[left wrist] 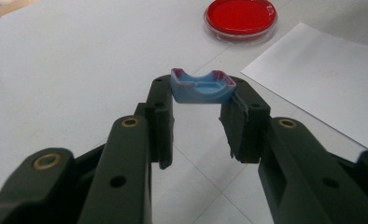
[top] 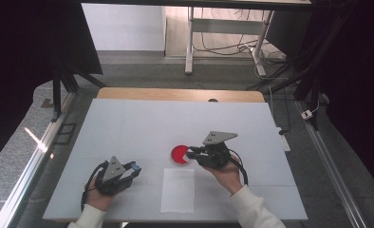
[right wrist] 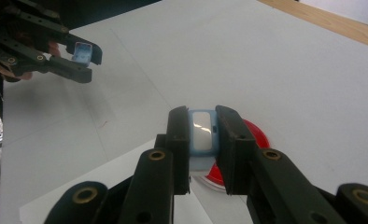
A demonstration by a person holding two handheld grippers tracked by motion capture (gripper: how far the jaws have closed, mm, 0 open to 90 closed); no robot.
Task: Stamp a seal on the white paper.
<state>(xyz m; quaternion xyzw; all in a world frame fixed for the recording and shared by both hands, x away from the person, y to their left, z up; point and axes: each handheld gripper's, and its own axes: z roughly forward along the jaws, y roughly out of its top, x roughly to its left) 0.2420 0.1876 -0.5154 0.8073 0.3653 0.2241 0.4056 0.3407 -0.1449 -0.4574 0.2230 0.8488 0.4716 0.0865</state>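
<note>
Your right claw (top: 191,153) is clamped on a pale blue piece (right wrist: 201,133), directly over the red dish (top: 179,155). Your left claw (left wrist: 198,102), clamped on a blue cap (left wrist: 200,87), sits well off to the dish's left; the right is nearer.

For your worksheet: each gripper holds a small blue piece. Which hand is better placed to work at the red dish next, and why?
Probably the right. The right gripper, shut on its blue piece, sits at the edge of the red dish. The left gripper, clamping its own blue piece, is farther away, beyond the paper sheet.
</note>
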